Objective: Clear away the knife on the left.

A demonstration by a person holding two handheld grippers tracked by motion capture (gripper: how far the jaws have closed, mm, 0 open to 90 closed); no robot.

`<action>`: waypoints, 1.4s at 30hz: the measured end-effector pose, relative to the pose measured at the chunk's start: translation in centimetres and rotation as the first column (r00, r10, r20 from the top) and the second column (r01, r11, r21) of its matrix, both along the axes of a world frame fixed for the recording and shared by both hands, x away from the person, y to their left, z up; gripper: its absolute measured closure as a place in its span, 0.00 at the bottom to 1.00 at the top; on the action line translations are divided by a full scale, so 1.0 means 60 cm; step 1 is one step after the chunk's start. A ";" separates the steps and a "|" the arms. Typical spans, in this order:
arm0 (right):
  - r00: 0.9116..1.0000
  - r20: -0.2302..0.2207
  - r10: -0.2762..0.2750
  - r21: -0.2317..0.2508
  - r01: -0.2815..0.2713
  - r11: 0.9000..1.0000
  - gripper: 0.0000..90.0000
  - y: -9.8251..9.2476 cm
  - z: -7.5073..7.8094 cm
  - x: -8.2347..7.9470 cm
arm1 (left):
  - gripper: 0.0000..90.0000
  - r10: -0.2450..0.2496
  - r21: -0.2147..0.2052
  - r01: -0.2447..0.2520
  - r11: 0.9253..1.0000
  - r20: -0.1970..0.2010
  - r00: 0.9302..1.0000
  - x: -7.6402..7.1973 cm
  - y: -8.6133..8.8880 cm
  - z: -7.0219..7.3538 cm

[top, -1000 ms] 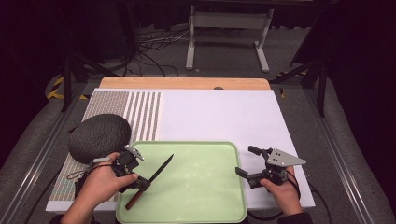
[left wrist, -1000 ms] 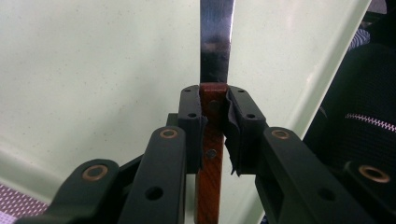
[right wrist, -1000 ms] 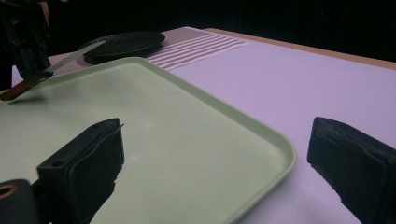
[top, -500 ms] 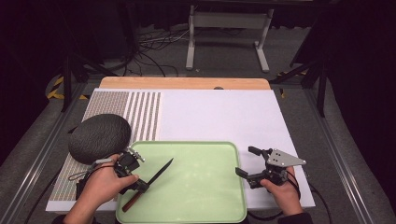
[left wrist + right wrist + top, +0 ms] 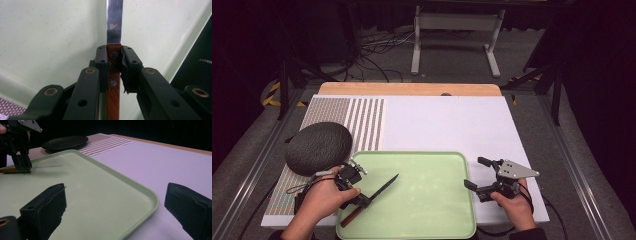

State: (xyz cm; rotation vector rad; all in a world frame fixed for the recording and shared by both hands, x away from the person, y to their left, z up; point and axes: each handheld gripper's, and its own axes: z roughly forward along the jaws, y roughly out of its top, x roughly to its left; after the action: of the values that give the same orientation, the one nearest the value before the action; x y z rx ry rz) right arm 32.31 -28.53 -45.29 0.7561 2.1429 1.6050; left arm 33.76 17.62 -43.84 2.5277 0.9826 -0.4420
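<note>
Knife [image 5: 371, 196] over the left part of the green tray [image 5: 432, 220], its wooden handle clamped between the left gripper [image 5: 113, 65] fingers with the blade running ahead; right gripper [image 5: 476, 174] fingers spread, grasping nothing; keep the clamp firm and the blade level.

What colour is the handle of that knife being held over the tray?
Reddish-brown wood with metal rivets on the knife handle, clearest in the left gripper view.

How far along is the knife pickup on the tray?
Done: left gripper is clamped on the knife at its wooden handle. In hand: knife low over the green tray. Left: wherever it goes next; right gripper is open beside the tray's right edge.
</note>
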 end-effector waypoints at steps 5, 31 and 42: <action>1.000 -0.001 0.001 -0.002 -0.001 1.000 0.05 0.000 0.000 0.000 | 0.86 0.000 0.013 0.000 1.000 -0.008 1.000 0.000 -0.001 -0.003; 1.000 -0.006 0.009 -0.001 -0.009 1.000 0.05 0.001 -0.001 0.000 | 0.85 0.010 0.030 -0.010 0.999 -0.016 1.000 -0.001 -0.001 -0.007; 1.000 -0.006 0.011 -0.002 -0.011 1.000 0.05 0.002 -0.001 0.000 | 0.40 0.028 -0.004 -0.028 1.000 0.066 0.997 -0.005 -0.001 0.010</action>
State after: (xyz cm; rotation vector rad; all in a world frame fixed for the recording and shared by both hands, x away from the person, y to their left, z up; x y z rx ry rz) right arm 32.32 -28.44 -45.37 0.7507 2.1563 1.6072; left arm 33.47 17.56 -43.22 2.5055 0.9902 -0.3494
